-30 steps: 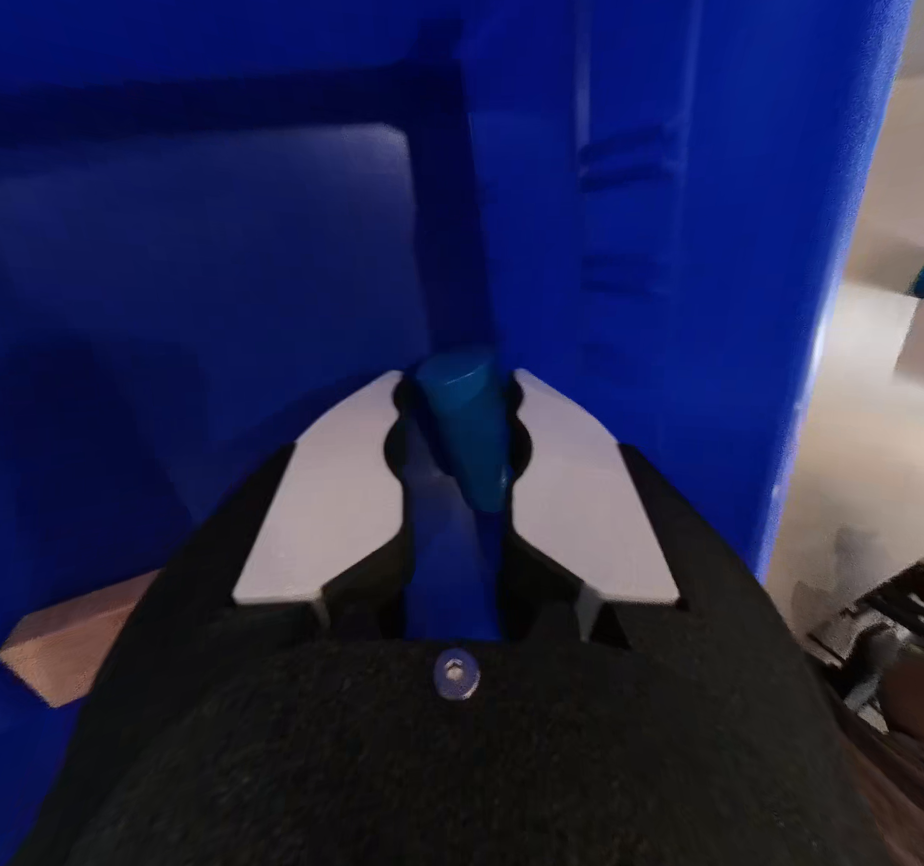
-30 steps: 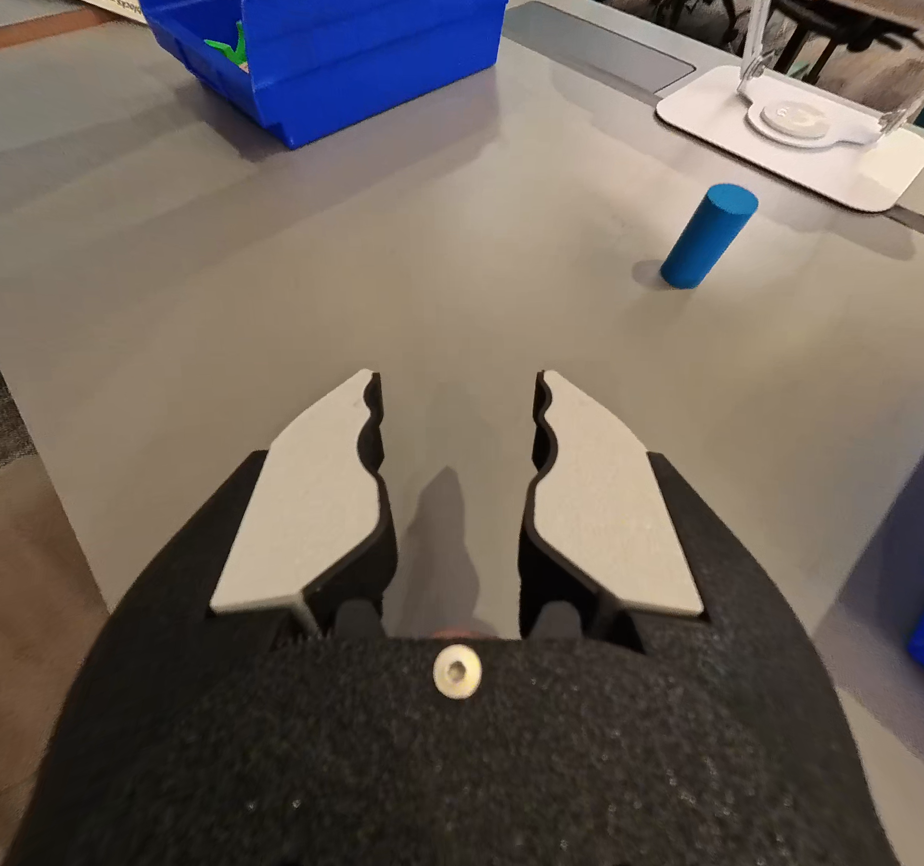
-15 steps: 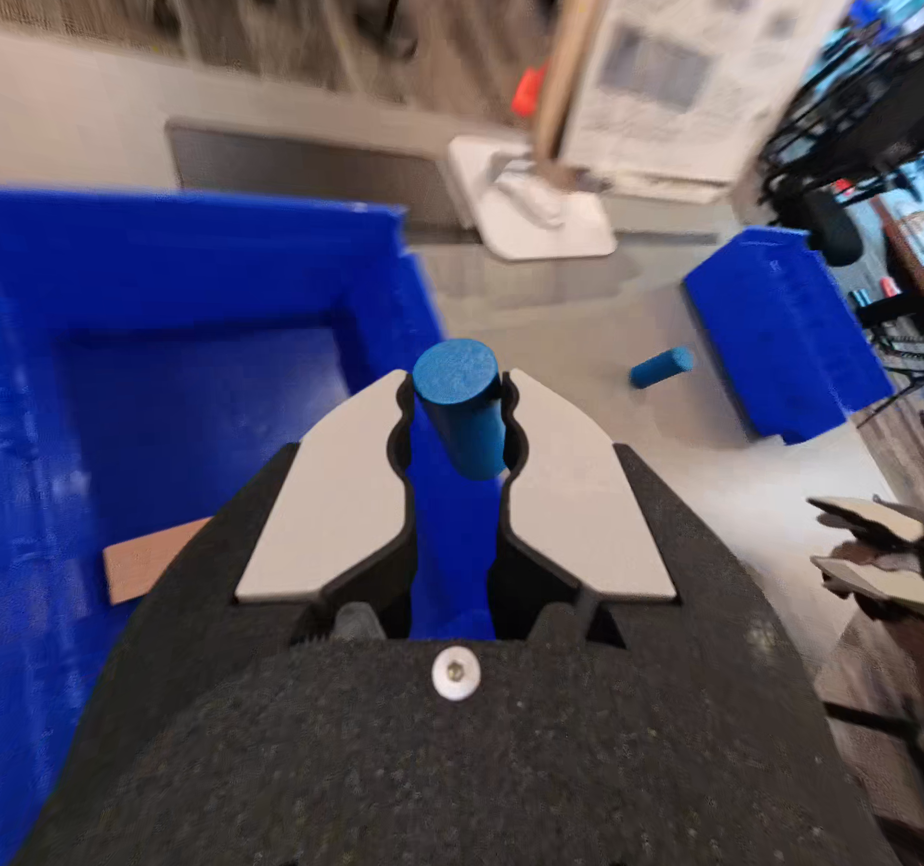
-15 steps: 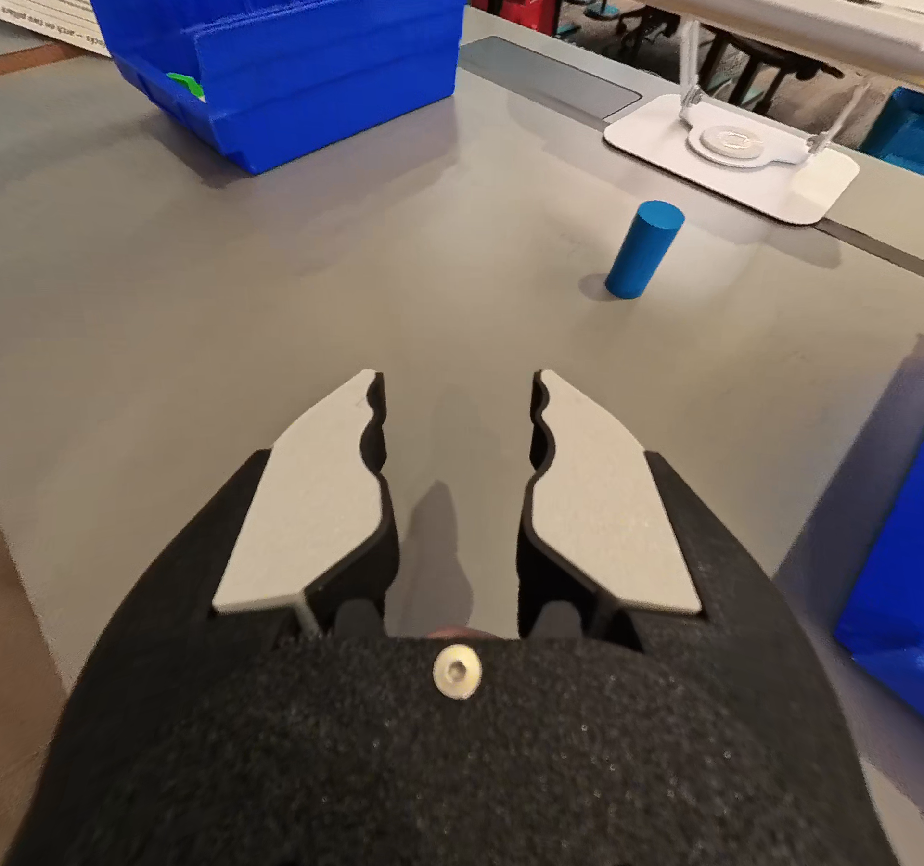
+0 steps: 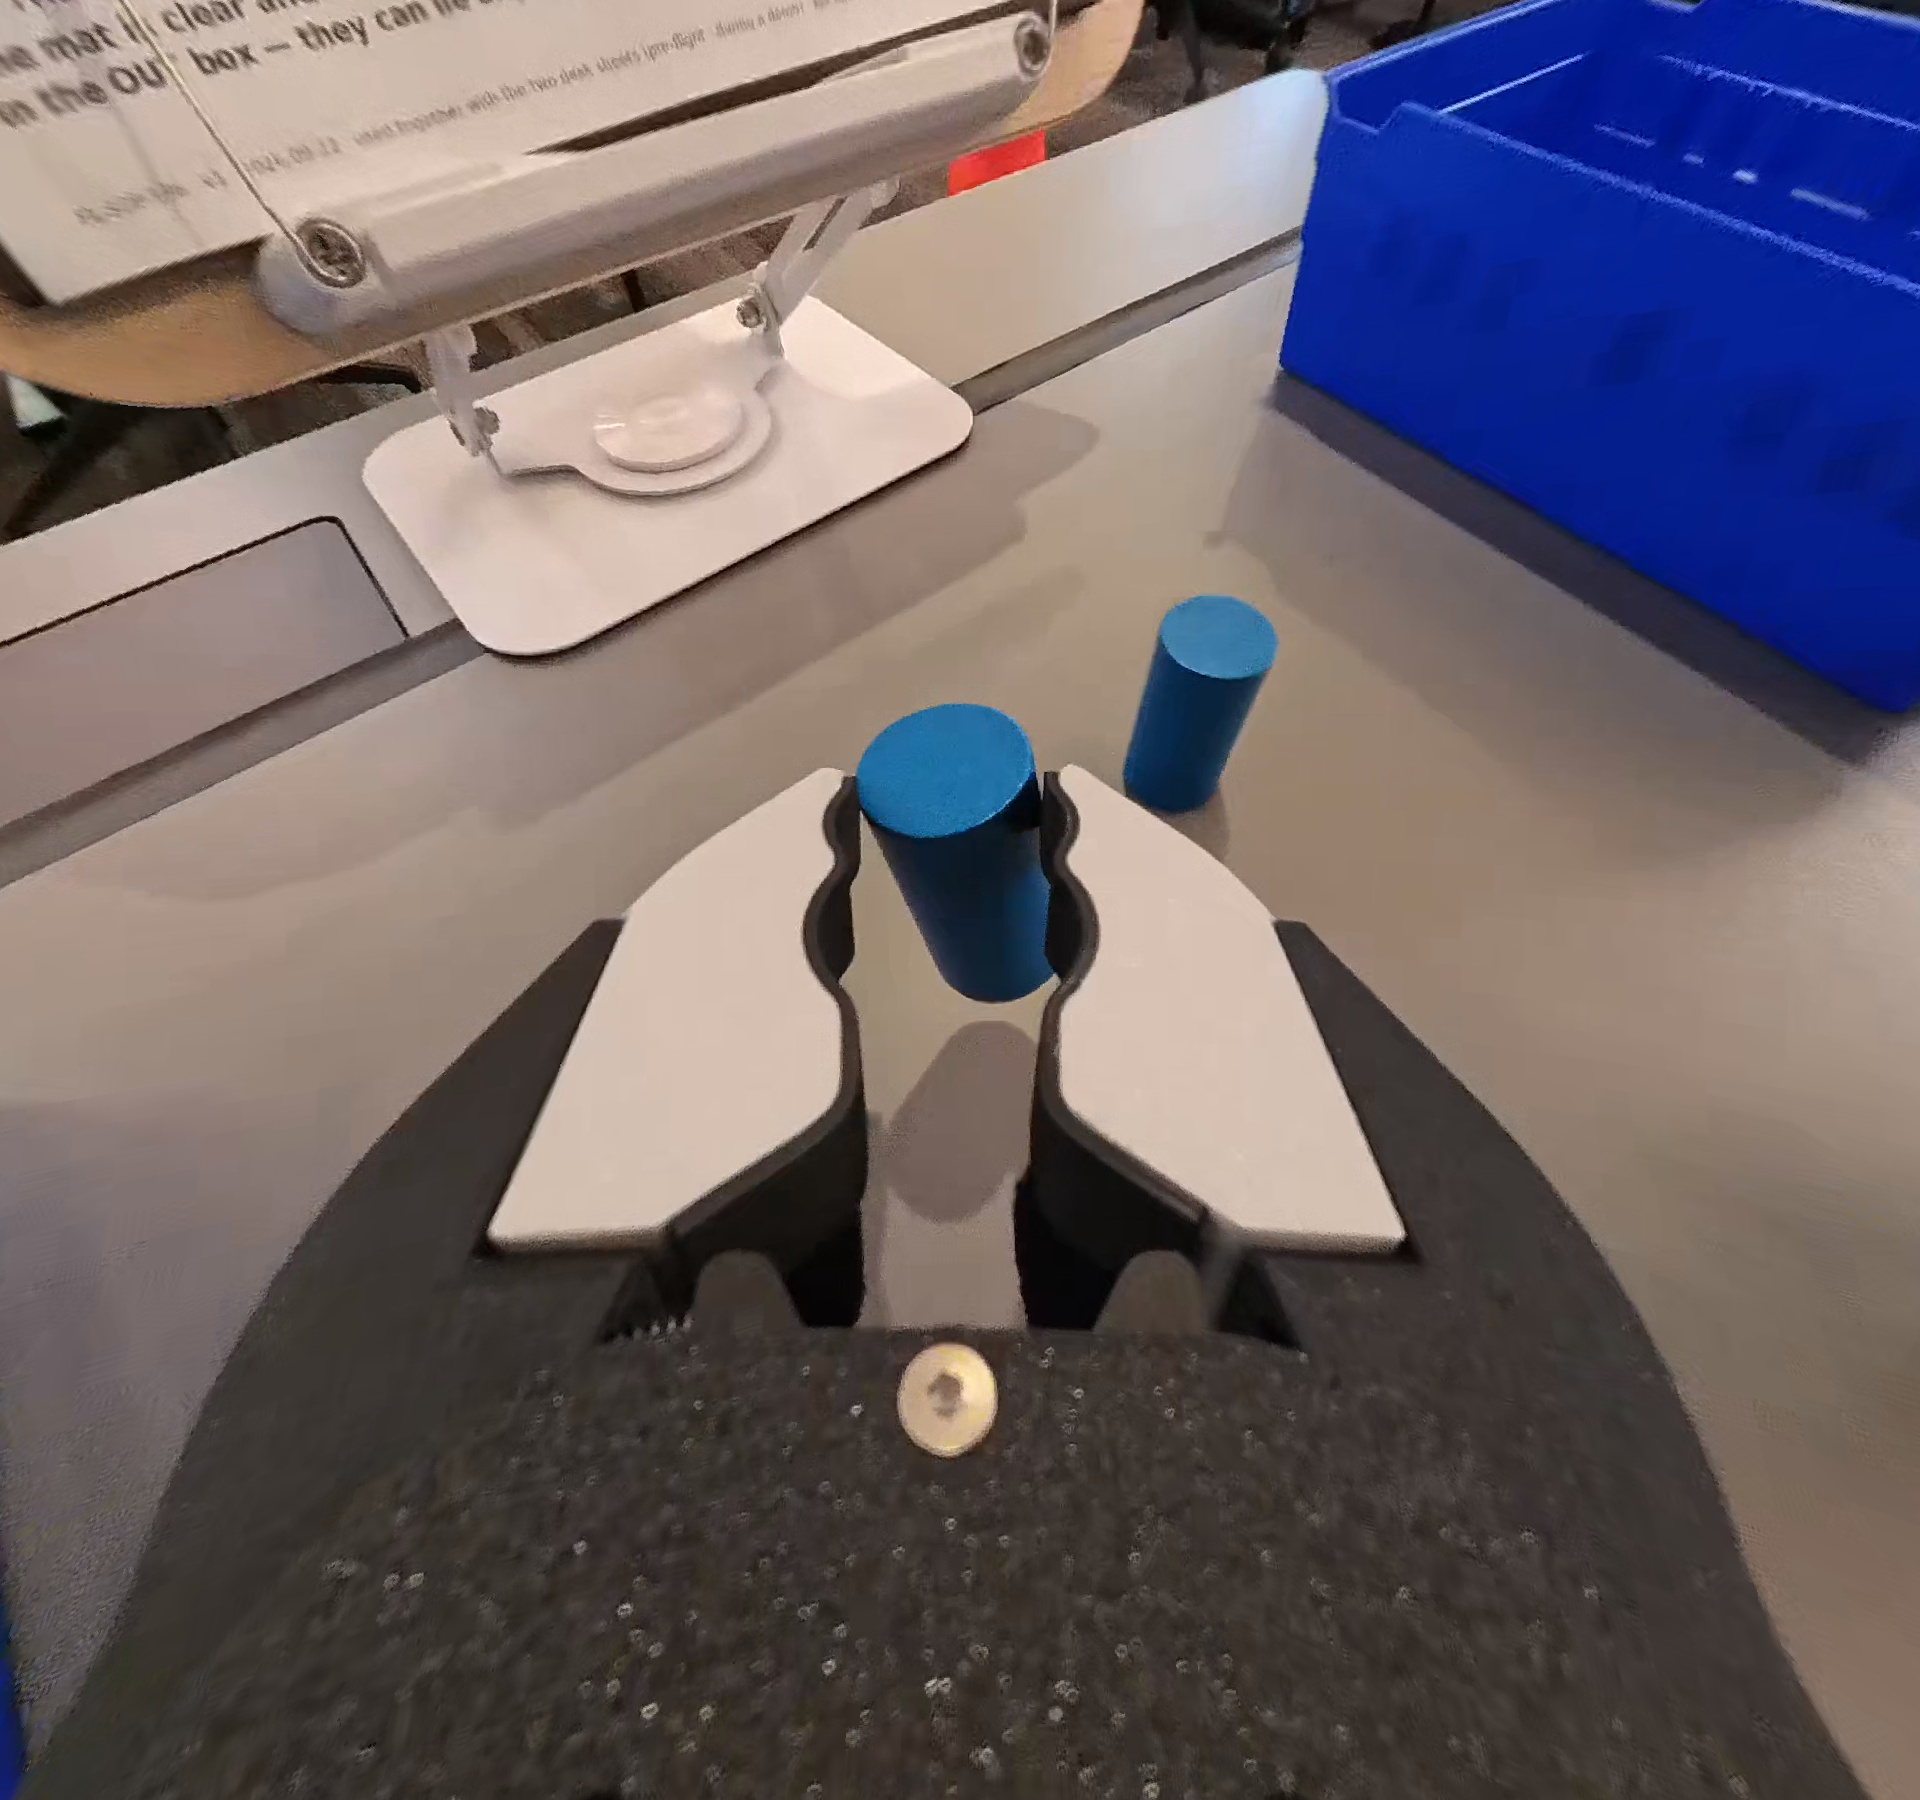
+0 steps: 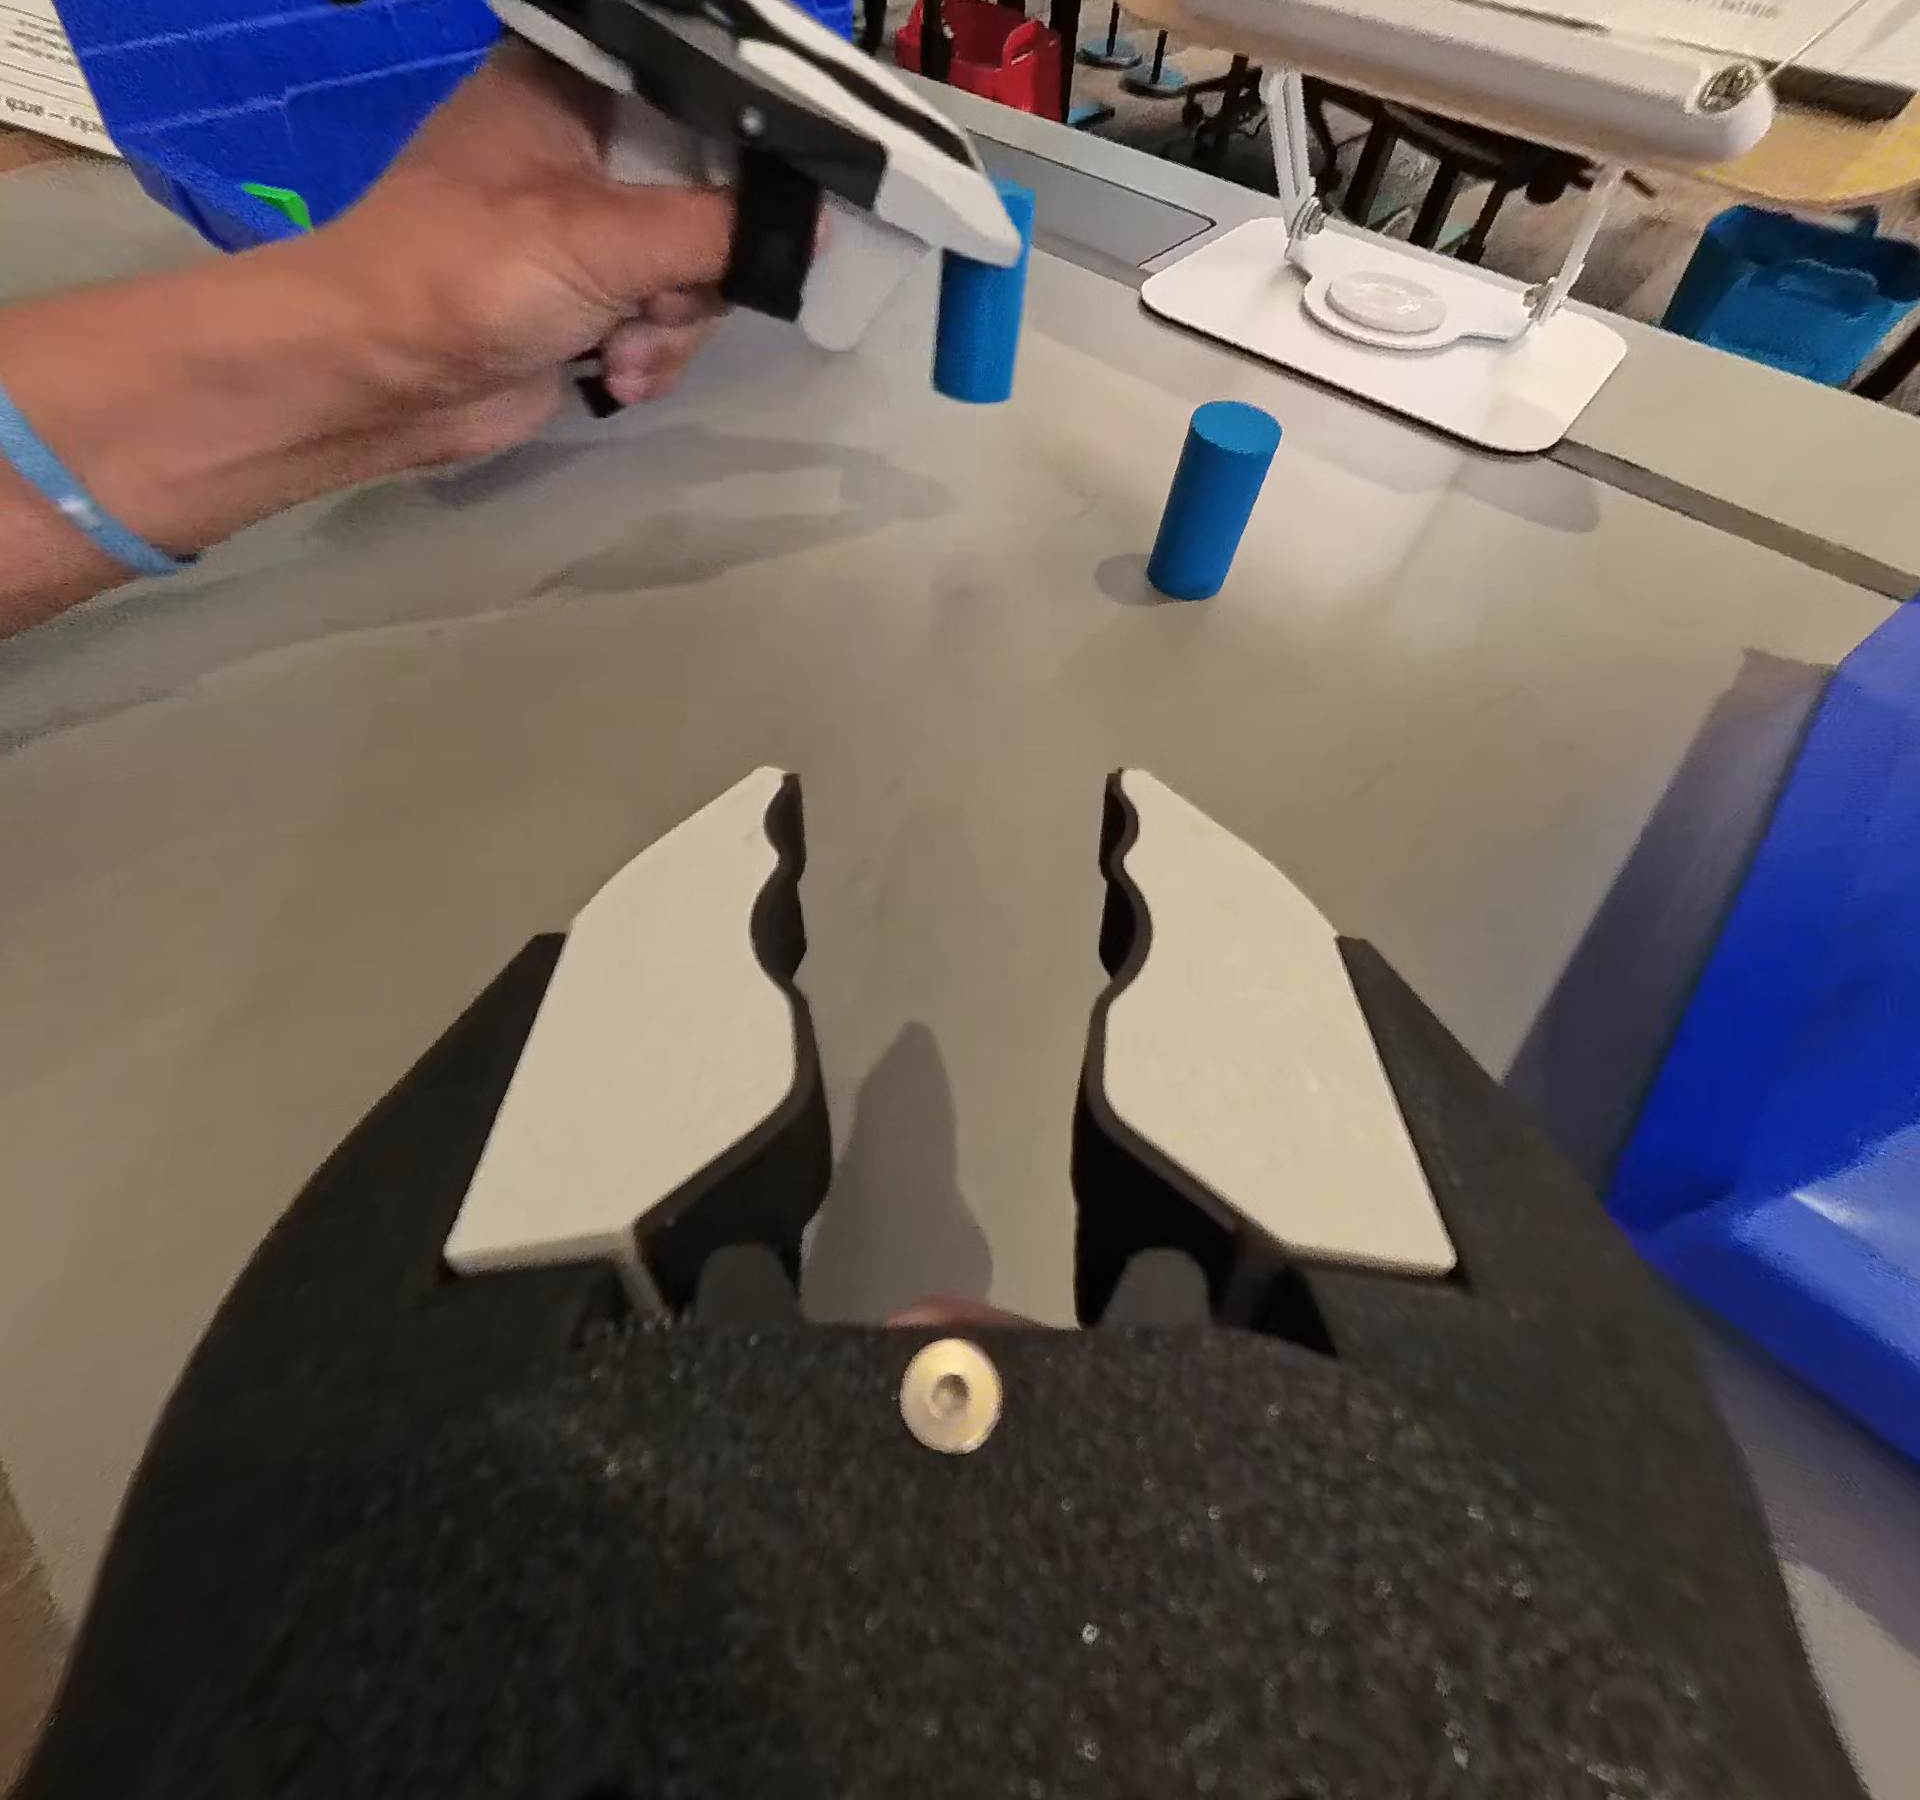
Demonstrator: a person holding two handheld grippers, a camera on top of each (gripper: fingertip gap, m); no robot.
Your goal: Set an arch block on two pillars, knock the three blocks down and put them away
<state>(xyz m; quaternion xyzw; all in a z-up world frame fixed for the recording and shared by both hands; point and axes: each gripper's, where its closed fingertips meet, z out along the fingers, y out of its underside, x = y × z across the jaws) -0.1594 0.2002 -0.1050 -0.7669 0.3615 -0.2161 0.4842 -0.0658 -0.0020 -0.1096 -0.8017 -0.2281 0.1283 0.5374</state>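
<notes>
Left gripper: we see its fingers pinching a blue cylinder pillar near its top end; the pillar hangs roughly upright above the grey table, clear of the surface, with its shadow below.
Second pillar: we find another blue cylinder standing upright on the table at about 1 o'clock from the held one, near it but apart.
Right gripper: we see its fingers spread with nothing between them, low over bare table.
Right wrist view: we see the person's hand carrying the left gripper at 11 o'clock, and the standing pillar at 1 o'clock.
Bins: we note a blue bin at 2 o'clock in the left view.
Stand: we see a white stand base at 11 o'clock, holding a printed sheet.
Arch block: we cannot tell where it lies.
</notes>
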